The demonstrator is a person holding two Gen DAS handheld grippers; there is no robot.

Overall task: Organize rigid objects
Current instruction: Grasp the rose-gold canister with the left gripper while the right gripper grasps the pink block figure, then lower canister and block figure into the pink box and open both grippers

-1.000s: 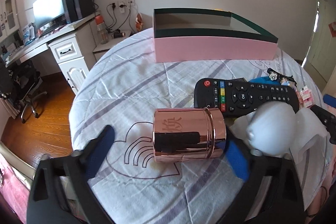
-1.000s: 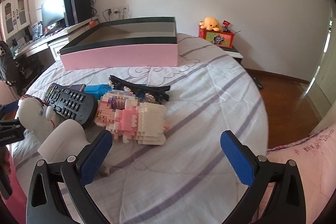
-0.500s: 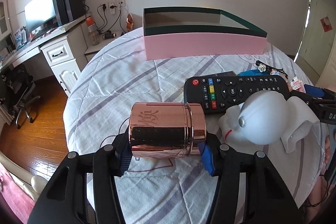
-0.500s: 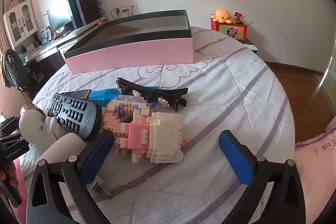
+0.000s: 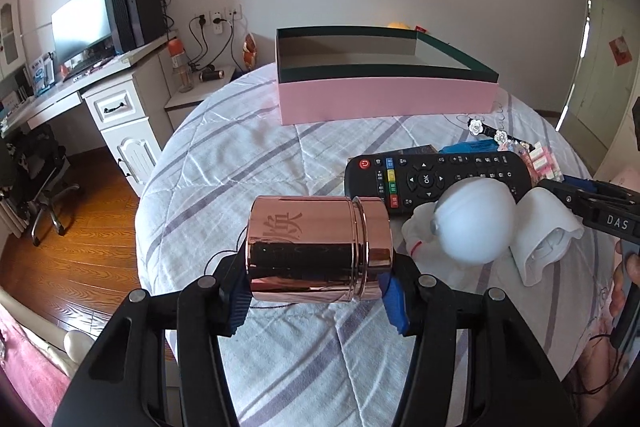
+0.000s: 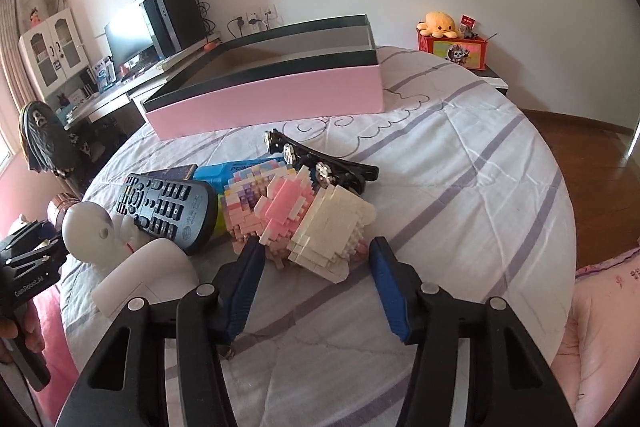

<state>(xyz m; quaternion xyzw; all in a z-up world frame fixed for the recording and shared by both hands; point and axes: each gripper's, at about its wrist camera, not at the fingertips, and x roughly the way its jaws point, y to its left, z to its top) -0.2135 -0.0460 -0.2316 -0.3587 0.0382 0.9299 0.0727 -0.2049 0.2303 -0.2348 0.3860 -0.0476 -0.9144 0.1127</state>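
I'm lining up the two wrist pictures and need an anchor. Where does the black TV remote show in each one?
Left wrist: the remote lies right of centre, behind the white figurine.
Right wrist: the remote lies at left of centre, beside the block model.
Shared landmark: the pink box.

Blue box (image 6: 224, 169) mostly hidden under remote (image 6: 168, 209) & brick figure (image 6: 304, 219).

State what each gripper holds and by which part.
Left gripper clamps the rose-gold metal canister lying sideways, pads on its two ends. Right gripper holds nothing, open around the pink-and-cream brick model.
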